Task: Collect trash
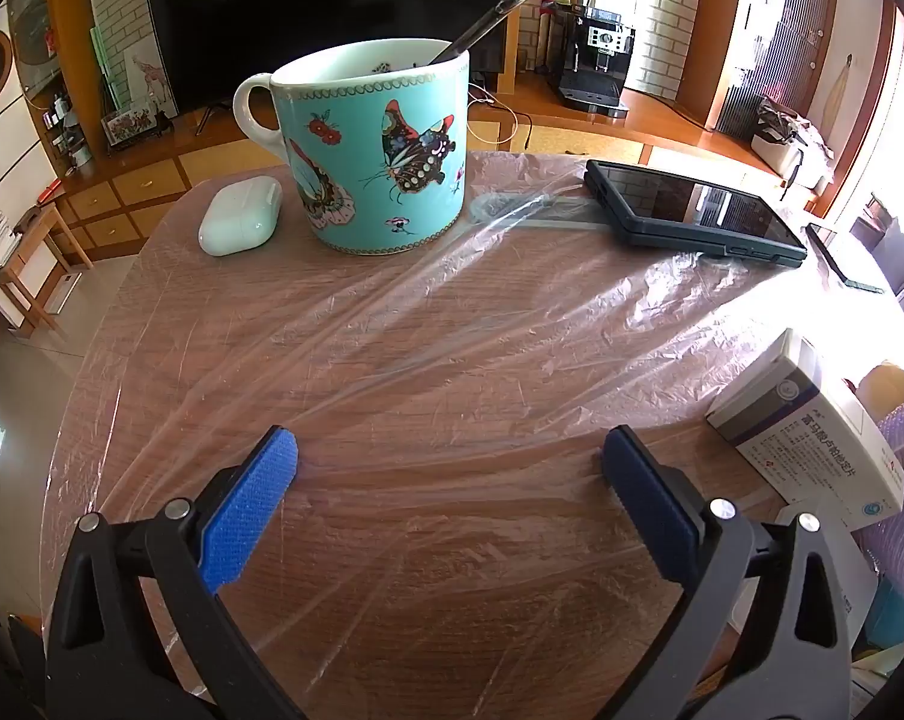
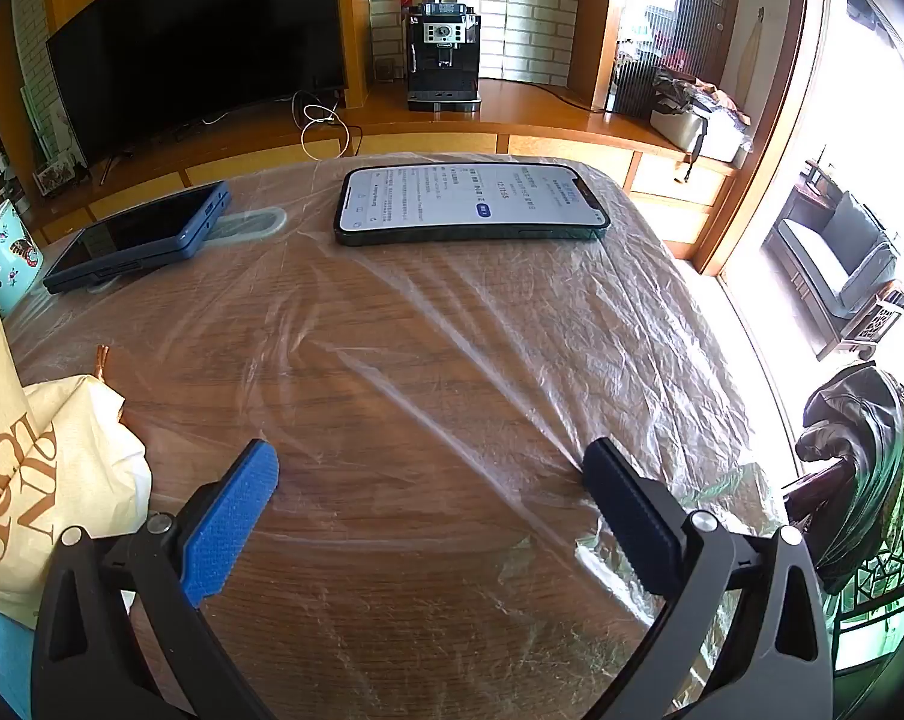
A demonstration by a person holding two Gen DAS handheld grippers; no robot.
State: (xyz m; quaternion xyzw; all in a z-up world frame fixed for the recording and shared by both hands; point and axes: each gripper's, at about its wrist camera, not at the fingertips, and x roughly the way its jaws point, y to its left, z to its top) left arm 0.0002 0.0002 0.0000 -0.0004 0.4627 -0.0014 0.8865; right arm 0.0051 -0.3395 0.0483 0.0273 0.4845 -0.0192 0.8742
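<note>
A: What is spread beneath the left hand-held gripper (image 1: 449, 450) and the right hand-held gripper (image 2: 431, 465)?

B: A round wood-grain worktop (image 1: 452, 570) is covered by a thin, clear, crinkled plastic film (image 1: 452, 324), which is judged to be the trash. It is seen directly under and ahead of both hand-held grippers, and both are held wide open with nothing between the blue pads.

A: What is resting on the film?

B: Ahead of the right one, a lit black smartphone (image 2: 473, 204) is laid flat; ahead and to its left, a dark blue cased phone (image 2: 137, 237). Ahead of the left one, a turquoise butterfly-patterned ceramic mug (image 1: 371, 150) with a metal spoon (image 1: 488, 18) is stood, with a small white earbud case (image 1: 241, 215) just beside it. A white cardboard medicine box (image 1: 812, 432) is seen to that gripper's right.

A: How will the film likely handle?

B: It is expected to be very light, limp and slippery, and easily torn. A raised crease near the worktop's edge would best be pinched, since a pull on the weighted film could tip the fragile mug.
</note>
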